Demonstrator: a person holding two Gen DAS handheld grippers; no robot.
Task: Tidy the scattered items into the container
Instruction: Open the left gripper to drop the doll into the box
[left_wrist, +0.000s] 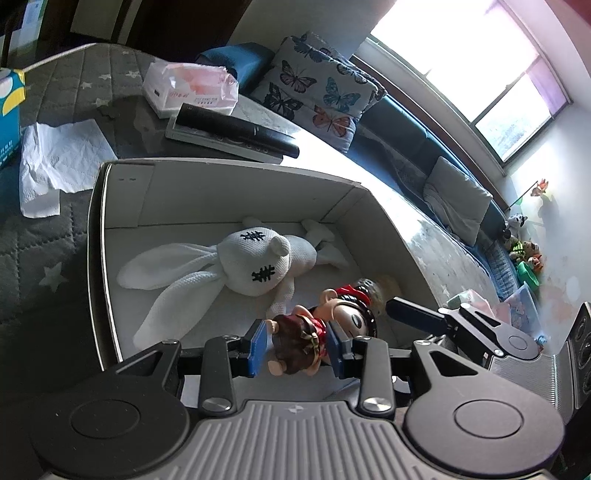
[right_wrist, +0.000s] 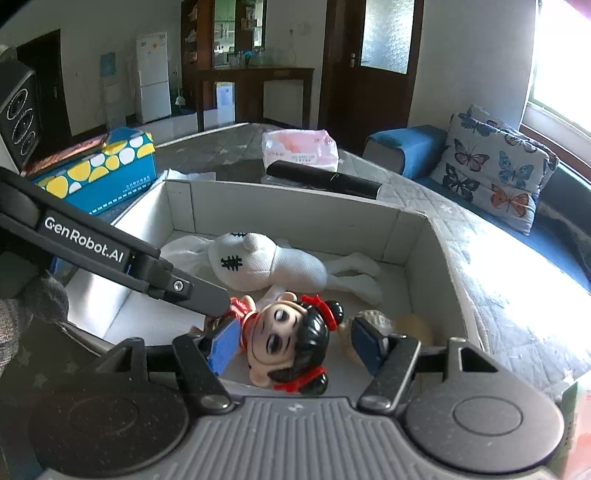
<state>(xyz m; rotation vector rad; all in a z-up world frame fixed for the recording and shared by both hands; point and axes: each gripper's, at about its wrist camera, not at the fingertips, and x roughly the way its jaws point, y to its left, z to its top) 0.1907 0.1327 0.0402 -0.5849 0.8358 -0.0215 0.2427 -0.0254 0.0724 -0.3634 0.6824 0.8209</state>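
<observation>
A white cardboard box (left_wrist: 236, 192) stands on a grey quilted surface. A white rabbit plush (left_wrist: 240, 266) lies inside it. My left gripper (left_wrist: 297, 347) is shut on the body of a small doll (left_wrist: 295, 354) in a red and brown dress, low over the box's near side. In the right wrist view the doll's head (right_wrist: 291, 339) lies between the blue pads of my right gripper (right_wrist: 293, 345). Those pads stand open, and the right pad is clear of the hair. A finger of the left gripper (right_wrist: 199, 291) reaches the doll's body from the left. A pale beige toy (right_wrist: 413, 325) sits behind the right pad.
Behind the box lie a black remote-like bar (left_wrist: 236, 127), a pink tissue pack (left_wrist: 192, 90) and a crumpled paper towel (left_wrist: 55, 162). A blue and yellow carton (right_wrist: 99, 170) stands at the left. A butterfly cushion (right_wrist: 495, 173) rests on the blue sofa at the right.
</observation>
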